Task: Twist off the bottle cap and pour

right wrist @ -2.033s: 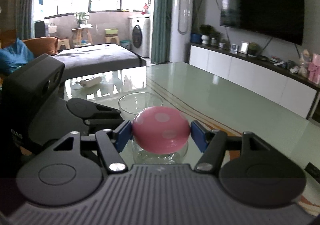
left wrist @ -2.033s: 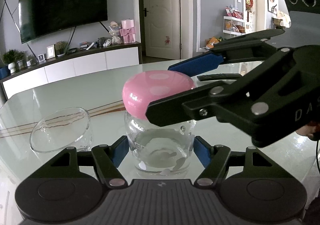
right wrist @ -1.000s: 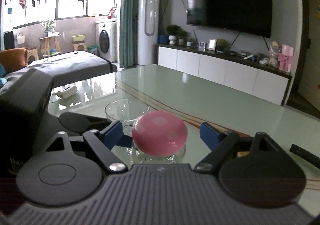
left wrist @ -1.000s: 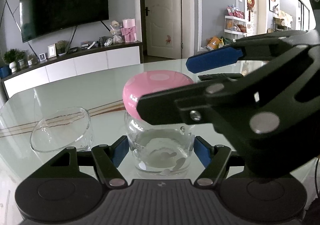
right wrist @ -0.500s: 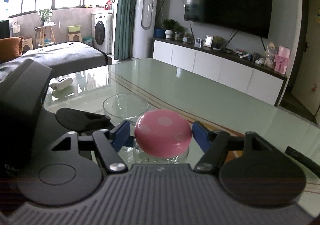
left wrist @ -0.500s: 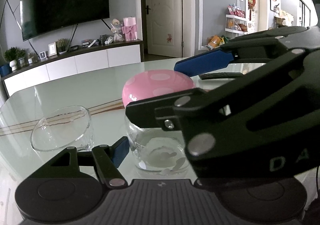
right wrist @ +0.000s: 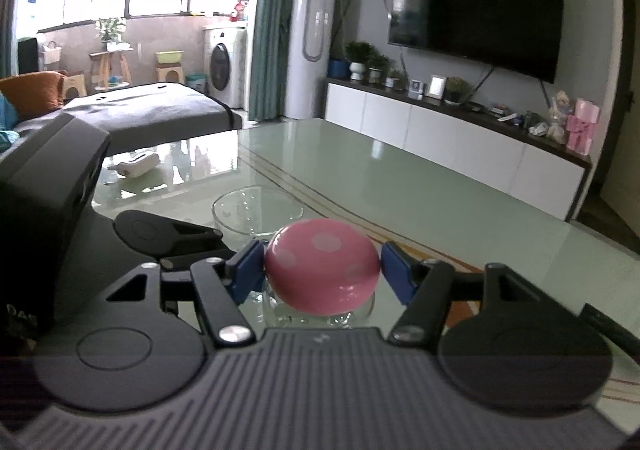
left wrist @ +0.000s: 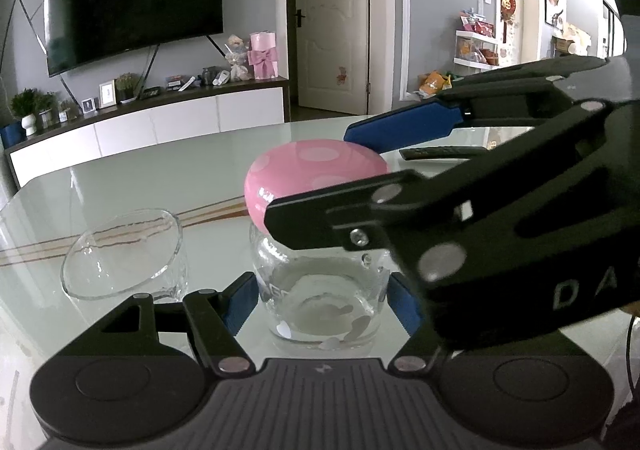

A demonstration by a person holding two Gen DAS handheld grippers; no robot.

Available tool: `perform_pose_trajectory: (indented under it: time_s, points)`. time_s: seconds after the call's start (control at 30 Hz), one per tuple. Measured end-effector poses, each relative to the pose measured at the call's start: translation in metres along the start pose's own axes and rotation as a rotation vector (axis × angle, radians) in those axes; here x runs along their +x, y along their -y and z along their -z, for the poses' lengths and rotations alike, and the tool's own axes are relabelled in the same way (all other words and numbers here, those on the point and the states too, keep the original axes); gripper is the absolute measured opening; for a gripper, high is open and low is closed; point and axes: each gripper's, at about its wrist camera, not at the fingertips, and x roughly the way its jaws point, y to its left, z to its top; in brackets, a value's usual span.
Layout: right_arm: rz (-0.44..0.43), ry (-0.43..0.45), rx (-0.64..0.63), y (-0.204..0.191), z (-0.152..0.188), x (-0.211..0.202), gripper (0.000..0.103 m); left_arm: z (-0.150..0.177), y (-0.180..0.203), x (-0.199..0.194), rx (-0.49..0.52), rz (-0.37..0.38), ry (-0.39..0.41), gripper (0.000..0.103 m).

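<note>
A clear glass bottle (left wrist: 320, 290) with a little water stands upright on the glass table (left wrist: 160, 178). Its pink spotted dome cap (left wrist: 316, 170) (right wrist: 322, 264) sits on top. My left gripper (left wrist: 322, 300) is shut on the bottle's body, blue pads at both sides. My right gripper (right wrist: 322, 270) is shut on the pink cap, its blue pads pressed on the cap's left and right flanks. In the left wrist view the right gripper's black fingers (left wrist: 400, 218) cross in from the right and hide part of the cap. An empty clear glass (left wrist: 124, 254) (right wrist: 256, 210) stands to the bottle's left.
A dark remote (left wrist: 440, 152) lies on the table behind the bottle. A white device (right wrist: 134, 166) rests near the table's far left edge in the right wrist view. A white cabinet (left wrist: 152, 126) and a television (left wrist: 132, 2) stand beyond the table.
The right gripper's jaws, wide a second ago, have closed onto the pink cap. The left gripper has stayed on the bottle.
</note>
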Motion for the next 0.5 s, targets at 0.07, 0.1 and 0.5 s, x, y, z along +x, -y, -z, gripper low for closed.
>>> perform_pose_trajectory:
  time_s: [0.07,0.1,0.5]
  points:
    - [-0.035,0.007,-0.001,0.006,0.001,-0.002,0.065,0.0,0.0,0.0,0.0,-0.002,-0.001,0.074]
    - [-0.053,0.01,-0.001,0.009,0.001,-0.002,0.065,0.0,0.001,0.0,0.001,-0.003,-0.001,0.074]
    - [-0.165,0.025,-0.036,0.025,-0.003,-0.005,0.065,-0.001,0.004,0.0,0.007,-0.006,0.0,0.074]
